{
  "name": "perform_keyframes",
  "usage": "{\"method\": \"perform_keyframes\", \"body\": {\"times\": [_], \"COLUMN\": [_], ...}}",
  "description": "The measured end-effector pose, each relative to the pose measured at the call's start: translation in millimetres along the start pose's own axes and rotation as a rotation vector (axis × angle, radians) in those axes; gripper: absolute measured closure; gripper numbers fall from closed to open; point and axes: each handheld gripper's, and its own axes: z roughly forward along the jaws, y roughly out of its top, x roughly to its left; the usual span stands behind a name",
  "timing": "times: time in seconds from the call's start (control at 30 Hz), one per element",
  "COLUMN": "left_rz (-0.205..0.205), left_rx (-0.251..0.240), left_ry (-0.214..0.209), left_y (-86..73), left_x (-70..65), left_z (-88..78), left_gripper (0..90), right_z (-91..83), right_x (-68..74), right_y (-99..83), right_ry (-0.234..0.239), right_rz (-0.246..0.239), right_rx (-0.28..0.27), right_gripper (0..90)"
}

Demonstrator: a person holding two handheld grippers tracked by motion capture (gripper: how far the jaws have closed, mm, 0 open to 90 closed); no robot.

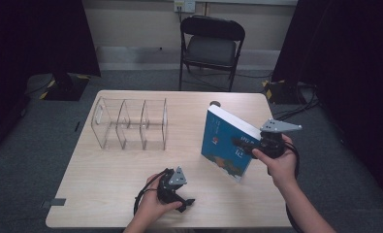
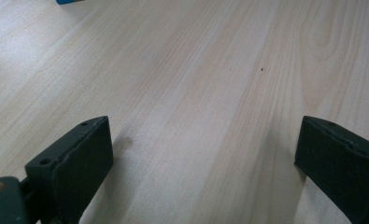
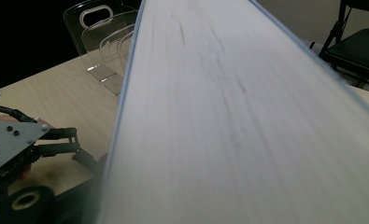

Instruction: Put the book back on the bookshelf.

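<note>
High view, book: a blue-covered book (image 1: 226, 145) stands tilted on its lower edge right of centre in the frame, cover facing lower left, white page block along its top right side.
High view, right gripper: the right gripper (image 1: 245, 143) comes in from the right edge of the book, held in the person's right hand (image 1: 279, 162). Its jaws sit on either side of the book, so it looks clamped onto it. Grey three-cornered plate on top.
High view, left gripper: the left gripper (image 1: 189, 201) is at lower centre, resting low at the table (image 1: 106, 179), in the left hand (image 1: 152, 206), well apart from the book.
High view, rest: a clear acrylic rack (image 1: 131, 124) with several slots stands upper left on the table, nothing in it. A black folding chair (image 1: 211, 46) is behind the table at the top.
Left gripper view: the two black jaws stand wide apart at the lower corners, just bare pale wood between them, so it's released. A tiny blue corner of the book (image 2: 70, 1) peeks in at the top left edge.
Right gripper view: the book's page edge (image 3: 247, 121) runs from bottom to top, super close and blurry. The left gripper (image 3: 86, 161) lies at lower left, the clear rack (image 3: 105, 46) at upper left, the chair (image 3: 359, 42) at upper right.
</note>
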Motion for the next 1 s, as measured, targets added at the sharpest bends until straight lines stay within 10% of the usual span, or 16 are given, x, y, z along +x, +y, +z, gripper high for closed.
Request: {"method": "perform_keyframes", "body": {"times": [1.0], "left_rz": [0.001], "left_rx": [0.001], "left_ry": [0.000], "left_y": [0.0], "left_x": [0.1], "left_z": [-0.1], "left_gripper": [3.7], "right_z": [0.1], "right_x": [-5.5], "right_y": [14.9], "right_ry": [0.041], "right_rz": [-0.017], "right_rx": [0.198], "right_gripper": [53.0]}}
